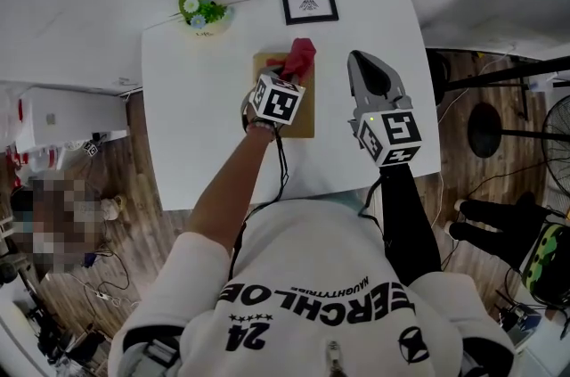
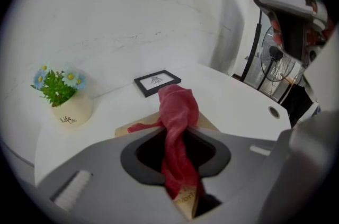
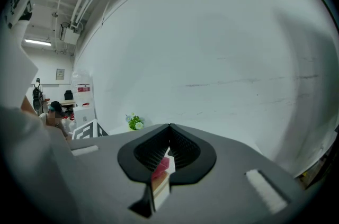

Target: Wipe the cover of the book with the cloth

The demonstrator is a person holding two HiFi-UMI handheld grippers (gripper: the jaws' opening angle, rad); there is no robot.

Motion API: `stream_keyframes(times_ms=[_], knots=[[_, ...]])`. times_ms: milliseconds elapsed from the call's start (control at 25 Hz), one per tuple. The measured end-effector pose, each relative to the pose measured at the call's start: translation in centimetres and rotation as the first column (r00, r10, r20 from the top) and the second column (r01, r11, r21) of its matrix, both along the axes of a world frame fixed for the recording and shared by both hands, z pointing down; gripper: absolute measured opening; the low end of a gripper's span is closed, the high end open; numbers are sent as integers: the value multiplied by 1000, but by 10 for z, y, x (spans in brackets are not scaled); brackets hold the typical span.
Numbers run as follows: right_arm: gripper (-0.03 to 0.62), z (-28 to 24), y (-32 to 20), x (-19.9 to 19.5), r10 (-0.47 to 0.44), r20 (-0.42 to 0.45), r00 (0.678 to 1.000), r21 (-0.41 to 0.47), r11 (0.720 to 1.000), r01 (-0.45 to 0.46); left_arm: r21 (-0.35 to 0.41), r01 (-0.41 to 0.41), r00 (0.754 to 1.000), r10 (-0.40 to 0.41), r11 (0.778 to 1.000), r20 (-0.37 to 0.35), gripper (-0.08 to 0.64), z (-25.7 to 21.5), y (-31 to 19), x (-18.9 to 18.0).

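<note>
Left hand-held gripper, head view: clenched on the red cloth, low over the book. The book lies flat, cover up, near the middle of the white worktop. Its long axis runs from the person toward the far edge, where a framed picture and a small flower pot stand apart from it. The right hand-held gripper hangs beside the book on its right, touching nothing, its tips aimed at the same far edge. Left gripper view: the cloth passes between the jaws along their length, and a loose bunch rises beyond the tips and points toward the framed picture. One thin tail trails sideways onto the tan cover, and part of the cover's gold lettering shows below the jaws. The cloth appears light, soft and limp, so it is best gripped at a gathered fold, leaving a pad of fabric ahead of the tips to meet the cover. The book appears stiff and flat, and it would probably slide on the smooth worktop under rubbing. A steadying press at a corner or near edge would suit. Right gripper view: the jaws meet at their tips with nothing held. The gripper is tilted upward toward the white wall, and a sliver of cloth and book shows through the gap behind the tips.
</note>
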State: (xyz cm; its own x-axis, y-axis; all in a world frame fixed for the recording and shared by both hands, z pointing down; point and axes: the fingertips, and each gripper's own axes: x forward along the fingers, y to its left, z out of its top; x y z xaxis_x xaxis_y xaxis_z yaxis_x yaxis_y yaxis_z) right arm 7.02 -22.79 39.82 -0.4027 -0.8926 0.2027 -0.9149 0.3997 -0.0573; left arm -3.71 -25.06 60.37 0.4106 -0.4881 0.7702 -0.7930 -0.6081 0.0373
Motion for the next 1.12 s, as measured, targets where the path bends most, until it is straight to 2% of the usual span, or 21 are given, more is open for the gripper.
stream_keyframes(times_ms=[240,440,520,720,880,1000,1120], knots=[[-5,-4,-6,-10,-28,-6,1000,10,1000,29,-6,106,994,-106,994,14,152,0,-5,-56],[-5,-1,-9,-19,-50,-11,999,9,999,50,-25,217,976,-217,976,17,152,2,-6,-103],[-5,0,-8,-22,-55,-14,998,7,998,55,-23,222,975,-222,975,15,152,8,-8,-110],[-5,-3,-6,-27,-57,-23,998,9,998,57,-7,181,983,-181,983,-10,152,-12,-3,-90],[-5,-4,-2,-25,-47,-31,998,6,999,48,0,61,996,-60,998,-63,152,-28,13,-39],[-5,-3,0,-23,-41,-33,999,3,999,41,-7,-42,994,41,999,-103,152,-30,27,3],[-5,-1,1,-21,-35,-38,999,-1,999,35,-44,-123,989,119,991,-83,152,-13,42,28]])
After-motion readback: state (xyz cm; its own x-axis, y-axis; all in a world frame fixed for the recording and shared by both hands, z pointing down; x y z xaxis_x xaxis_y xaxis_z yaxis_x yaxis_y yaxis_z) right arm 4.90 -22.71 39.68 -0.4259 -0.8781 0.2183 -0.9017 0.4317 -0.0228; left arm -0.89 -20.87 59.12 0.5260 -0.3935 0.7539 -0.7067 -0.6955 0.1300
